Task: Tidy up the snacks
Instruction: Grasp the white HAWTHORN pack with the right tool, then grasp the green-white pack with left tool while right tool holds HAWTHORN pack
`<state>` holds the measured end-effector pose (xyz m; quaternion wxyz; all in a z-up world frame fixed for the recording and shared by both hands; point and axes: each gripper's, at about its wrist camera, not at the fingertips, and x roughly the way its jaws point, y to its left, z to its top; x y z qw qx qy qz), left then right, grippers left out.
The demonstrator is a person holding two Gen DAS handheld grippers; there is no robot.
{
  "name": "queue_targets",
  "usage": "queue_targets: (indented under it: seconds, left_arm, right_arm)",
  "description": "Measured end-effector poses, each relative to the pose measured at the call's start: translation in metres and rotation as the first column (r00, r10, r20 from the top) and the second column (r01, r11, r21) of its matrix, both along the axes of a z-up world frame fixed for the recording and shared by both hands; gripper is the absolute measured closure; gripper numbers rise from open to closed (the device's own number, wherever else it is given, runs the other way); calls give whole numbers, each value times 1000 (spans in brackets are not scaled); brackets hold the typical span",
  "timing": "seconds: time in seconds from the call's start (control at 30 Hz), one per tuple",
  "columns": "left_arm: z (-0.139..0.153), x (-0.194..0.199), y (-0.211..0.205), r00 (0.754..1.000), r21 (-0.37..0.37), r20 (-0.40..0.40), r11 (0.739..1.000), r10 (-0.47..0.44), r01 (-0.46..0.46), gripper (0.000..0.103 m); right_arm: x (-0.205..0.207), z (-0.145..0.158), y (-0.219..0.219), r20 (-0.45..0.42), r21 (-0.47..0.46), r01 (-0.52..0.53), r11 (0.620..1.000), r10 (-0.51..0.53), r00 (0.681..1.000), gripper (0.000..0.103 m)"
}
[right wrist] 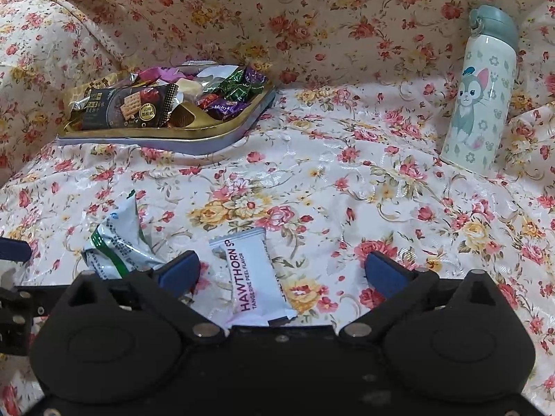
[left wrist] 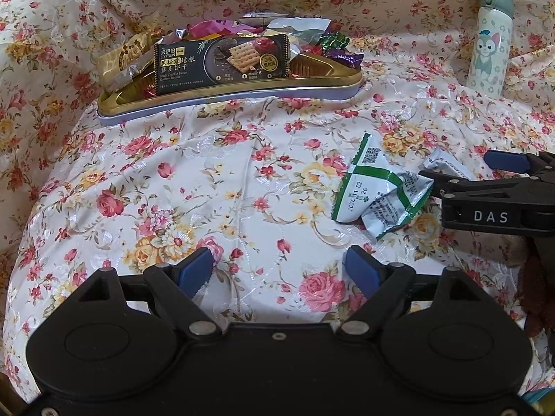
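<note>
A gold tray (left wrist: pixel 222 92) (right wrist: pixel 166 137) heaped with wrapped snacks, a black biscuit packet (left wrist: pixel 222 64) in front, sits at the back. A crumpled green-and-white packet (left wrist: pixel 381 187) (right wrist: pixel 118 242) lies on the floral cloth. A white Hawthorn packet (right wrist: pixel 253 274) lies between my right gripper's open fingers; it shows partly in the left wrist view (left wrist: pixel 447 164). My right gripper (right wrist: pixel 281 274) (left wrist: pixel 461 170) is open around it. My left gripper (left wrist: pixel 279 270) is open and empty over bare cloth, left of the green packet.
A white flask with a cat picture (left wrist: pixel 489 41) (right wrist: pixel 482 93) stands at the back right. Floral cloth (left wrist: pixel 194 173) covers the surface and rises behind the tray.
</note>
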<state>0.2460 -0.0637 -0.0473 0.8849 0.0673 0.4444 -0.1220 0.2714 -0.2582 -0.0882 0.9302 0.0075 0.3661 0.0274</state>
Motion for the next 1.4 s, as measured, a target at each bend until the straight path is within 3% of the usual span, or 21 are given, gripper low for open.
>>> queue_targets:
  seconds: [0.13,0.3,0.6,0.83,1.13,1.4]
  left_arm:
    - [0,0,0,1000,1,-3,1000,-1,1,17]
    - [0,1,0,1000,2,-7,1000,-1,1,17]
    - [1,3,-2,1000,13,-15,1000,-7,7,18]
    - [8,-5,-9,998,29,11,998,-61,60,36]
    - [22,-4,-20,992,-10,56,994,-111,112,37]
    - [25,7,-35,989,-11,74,992,-127,128,36]
  right_arm:
    - [-6,1,2,24,-7,-15,1000,15,1000,8]
    - [-16,3,7,62,-8,-62,998,63,996,37]
    - [-24,6,11,92,-8,-111,994,111,990,73]
    - [-32,10,5,79,2,-97,995,97,992,79]
    - [-35,7,-22,83,70,92,993,-98,992,79]
    - [-33,4,-14,108,4,95,995,-95,990,79]
